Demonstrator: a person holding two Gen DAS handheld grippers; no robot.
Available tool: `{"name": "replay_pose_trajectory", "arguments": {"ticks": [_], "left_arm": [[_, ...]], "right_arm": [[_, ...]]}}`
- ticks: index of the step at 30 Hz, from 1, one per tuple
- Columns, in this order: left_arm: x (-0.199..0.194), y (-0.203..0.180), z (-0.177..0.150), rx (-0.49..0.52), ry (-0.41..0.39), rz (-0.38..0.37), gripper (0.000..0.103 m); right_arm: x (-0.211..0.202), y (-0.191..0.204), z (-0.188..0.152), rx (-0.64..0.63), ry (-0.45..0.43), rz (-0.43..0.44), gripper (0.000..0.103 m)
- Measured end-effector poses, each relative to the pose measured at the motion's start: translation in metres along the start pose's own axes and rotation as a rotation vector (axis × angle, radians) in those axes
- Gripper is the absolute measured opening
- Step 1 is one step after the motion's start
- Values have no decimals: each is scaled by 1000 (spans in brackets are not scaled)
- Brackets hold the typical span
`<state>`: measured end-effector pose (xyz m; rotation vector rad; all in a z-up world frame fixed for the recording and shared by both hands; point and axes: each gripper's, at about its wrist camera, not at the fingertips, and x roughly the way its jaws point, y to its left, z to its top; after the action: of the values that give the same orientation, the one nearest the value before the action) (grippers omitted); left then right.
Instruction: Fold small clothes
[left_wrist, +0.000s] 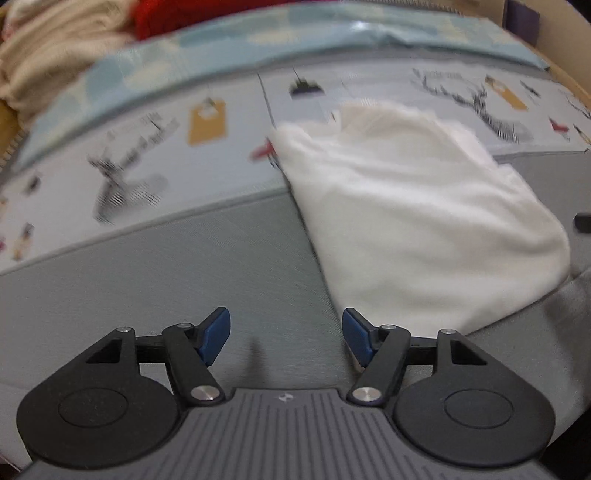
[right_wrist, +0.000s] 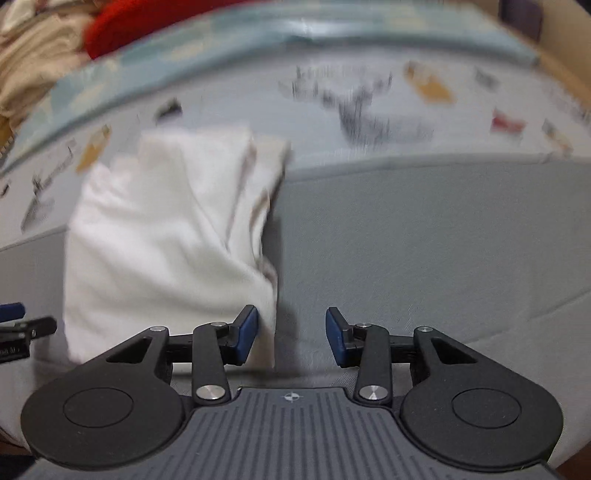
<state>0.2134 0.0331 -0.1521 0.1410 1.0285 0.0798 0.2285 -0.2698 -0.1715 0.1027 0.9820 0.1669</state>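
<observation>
left gripper (left_wrist: 286, 338) hangs open with nothing between its blue pads, over the grey cushion (left_wrist: 221, 266). the folded white garment (left_wrist: 417, 218) lies between the two grippers, long axis running from near edge toward the printed fabric (left_wrist: 155, 147). right gripper (right_wrist: 291, 334) is open too, empty, its left pad at the garment's corner.

Black linkages, blue-padded fingers (left_wrist: 216, 334)

White garment (left_wrist: 417, 221) on a plain grey surface (left_wrist: 207, 266), beside a pale sheet (left_wrist: 155, 162) printed with black stags and mustard tags, bordered by a light-blue cloud-patterned band (left_wrist: 258, 40); beige cloth (left_wrist: 48, 48) and red cloth (left_wrist: 184, 14) beyond; black claws with blue pads (left_wrist: 216, 336).
</observation>
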Motion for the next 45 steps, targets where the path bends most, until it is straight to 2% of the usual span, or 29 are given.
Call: {"name": "replay_pose_trajectory", "arguments": {"ticks": [3, 4, 7, 11, 13, 14, 17, 19, 23, 25, 36, 45], "left_arm": [[-41, 8, -1, -45, -77, 3, 85], [-56, 10, -5, -56, -103, -1, 85], [-92, 7, -17, -73, -169, -4, 89], [-137, -9, -49, -108, -294, 30, 92], [-152, -22, -70, -152, -321, 17, 102], [-156, -27, -77, -176, -331, 2, 102], [-157, -42, -95, -214, -304, -70, 102], [-154, -51, -100, -217, -276, -60, 102], [-146, -57, -96, -220, -272, -40, 102], [-139, -57, -94, -237, -254, -41, 102], [-128, -64, -90, -252, -228, -96, 102], [-127, -68, -89, -238, -235, -109, 102]], "right_arm": [[-36, 7, -1, -101, -159, -71, 43], [-47, 7, -1, -111, -198, -76, 44], [-87, 4, -5, -94, -302, -28, 50], [-137, 6, -28, -119, -411, 41, 61], [-152, 8, -47, -148, -447, 50, 67], [-156, 8, -59, -163, -462, 42, 67], [-158, 18, -78, -225, -453, -19, 67], [-161, 23, -87, -227, -468, -30, 71], [-155, 20, -98, -142, -380, 25, 71], [-151, 23, -99, -139, -353, 46, 71], [-139, 54, -103, -206, -321, 61, 73], [-132, 58, -99, -177, -305, 67, 73]]}}
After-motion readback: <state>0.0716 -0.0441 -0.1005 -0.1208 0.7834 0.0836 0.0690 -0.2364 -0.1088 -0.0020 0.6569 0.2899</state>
